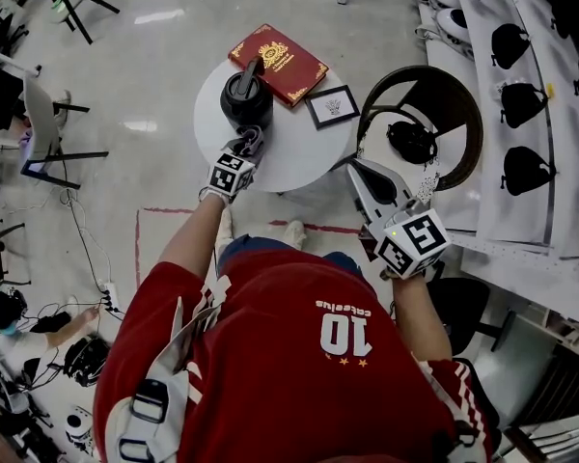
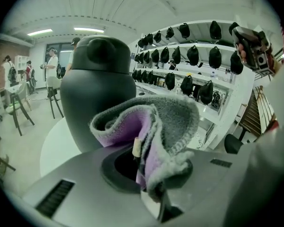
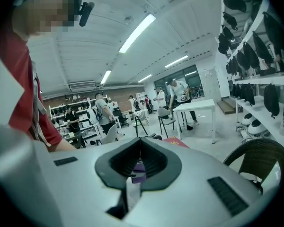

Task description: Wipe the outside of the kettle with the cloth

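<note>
Left gripper (image 1: 249, 139) had its jaws pinching the cloth (image 2: 170, 126), folds bunched right at the near side of the kettle (image 2: 97, 89). Kettle stood far-left on the table (image 1: 294, 157), book (image 1: 278, 63) just behind at the far edge, bare top to its right. Right gripper (image 1: 359, 166), jaws pressed together, hung off the table's right edge, beside a chair (image 1: 463, 104).
</note>
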A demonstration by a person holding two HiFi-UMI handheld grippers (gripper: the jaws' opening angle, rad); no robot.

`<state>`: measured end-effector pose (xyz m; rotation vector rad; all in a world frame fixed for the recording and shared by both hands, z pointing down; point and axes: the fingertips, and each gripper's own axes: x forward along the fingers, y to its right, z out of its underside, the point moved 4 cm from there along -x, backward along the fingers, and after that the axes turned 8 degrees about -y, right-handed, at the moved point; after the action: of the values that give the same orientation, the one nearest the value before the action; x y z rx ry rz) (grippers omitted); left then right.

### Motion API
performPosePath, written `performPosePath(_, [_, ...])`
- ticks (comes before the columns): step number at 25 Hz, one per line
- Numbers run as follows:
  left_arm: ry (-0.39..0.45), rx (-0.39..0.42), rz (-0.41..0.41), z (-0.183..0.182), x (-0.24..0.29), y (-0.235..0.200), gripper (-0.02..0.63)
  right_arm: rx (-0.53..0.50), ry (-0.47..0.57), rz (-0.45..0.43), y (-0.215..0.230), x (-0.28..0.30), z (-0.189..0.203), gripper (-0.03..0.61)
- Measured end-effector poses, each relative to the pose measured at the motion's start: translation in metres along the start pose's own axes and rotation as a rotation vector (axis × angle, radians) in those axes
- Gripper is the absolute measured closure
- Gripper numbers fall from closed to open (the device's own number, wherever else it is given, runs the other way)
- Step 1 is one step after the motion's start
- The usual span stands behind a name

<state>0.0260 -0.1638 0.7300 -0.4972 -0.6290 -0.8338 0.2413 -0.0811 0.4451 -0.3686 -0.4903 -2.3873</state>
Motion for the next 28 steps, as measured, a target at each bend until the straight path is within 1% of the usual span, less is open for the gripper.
performPosePath(5, [0.005, 0.016, 0.012, -0.014, 0.019, 0.012, 0.572, 0.012, 0.004, 0.017, 0.013, -0.013, 0.007, 0.561])
performPosePath(12, [0.002, 0.023, 0.031, -0.037, 0.049, 0.027, 0.572, 0.038, 0.011, 0.069, 0.039, -0.039, 0.014, 0.561])
performPosePath(16, [0.011, 0.049, 0.044, -0.051, 0.056, 0.039, 0.572, 0.051, 0.027, 0.082, 0.051, -0.048, 0.013, 0.561])
performPosePath(20, [0.026, 0.105, 0.066, -0.062, 0.05, 0.058, 0.572, 0.054, 0.046, 0.073, 0.056, -0.05, 0.011, 0.561])
performPosePath(24, [0.051, 0.17, 0.085, -0.077, 0.033, 0.073, 0.572, 0.044, 0.065, 0.06, 0.055, -0.044, 0.002, 0.561])
performPosePath(28, [0.102, 0.187, 0.115, -0.096, 0.007, 0.085, 0.572, 0.03, 0.086, 0.051, 0.051, -0.036, -0.009, 0.561])
